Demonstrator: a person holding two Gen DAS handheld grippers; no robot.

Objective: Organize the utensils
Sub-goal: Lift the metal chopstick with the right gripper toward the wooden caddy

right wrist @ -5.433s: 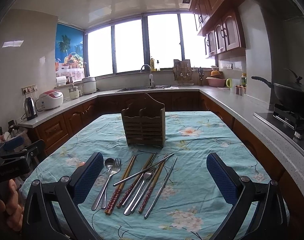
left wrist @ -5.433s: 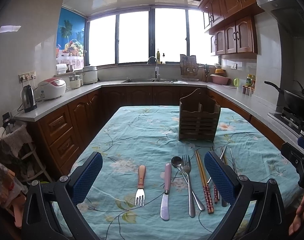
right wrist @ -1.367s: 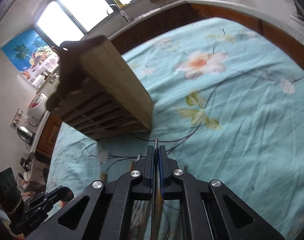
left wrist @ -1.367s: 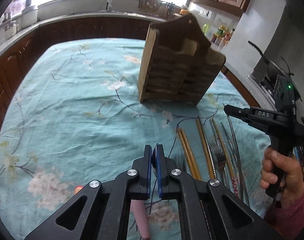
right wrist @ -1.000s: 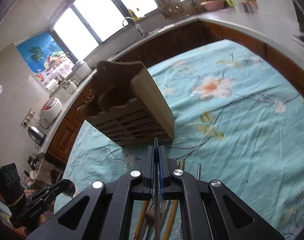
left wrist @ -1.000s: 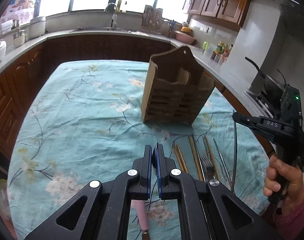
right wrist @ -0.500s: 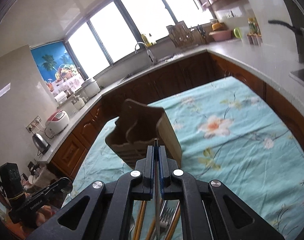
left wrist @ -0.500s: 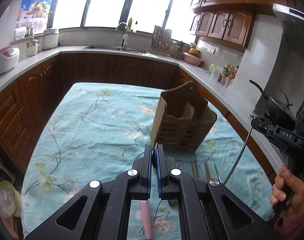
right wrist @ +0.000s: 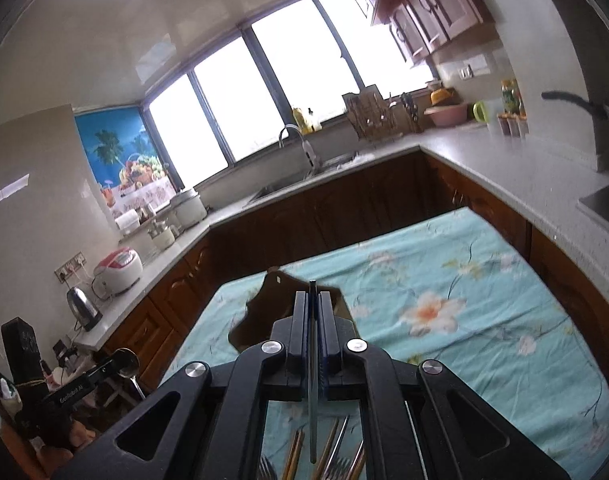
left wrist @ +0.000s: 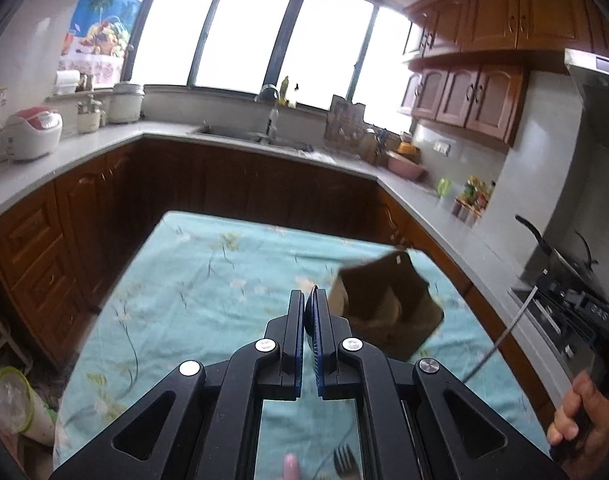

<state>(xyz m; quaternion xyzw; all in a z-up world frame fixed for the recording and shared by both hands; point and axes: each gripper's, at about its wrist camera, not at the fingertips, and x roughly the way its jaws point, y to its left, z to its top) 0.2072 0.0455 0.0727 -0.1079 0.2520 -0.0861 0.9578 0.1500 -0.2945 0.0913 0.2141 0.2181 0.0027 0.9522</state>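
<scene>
left gripper [left wrist: 308, 300] pinches a spoon [right wrist: 125, 361]; right gripper [right wrist: 313, 296] pinches a metal chopstick [right wrist: 312, 408]. both hang above the table [left wrist: 208, 280]. wooden caddy [left wrist: 384, 308] stands on it; its contents are unclear.

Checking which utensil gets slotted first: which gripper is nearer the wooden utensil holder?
Hard to call; both hover above the table short of the wooden utensil holder. The left gripper sits to its left, the right gripper directly behind it.

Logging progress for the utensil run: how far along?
Done: nothing visibly in the wooden holder yet. In hand: left gripper jaws shut on a spoon, right gripper on a metal chopstick. Left: forks, chopsticks and pink-handled knife on the tablecloth.
</scene>
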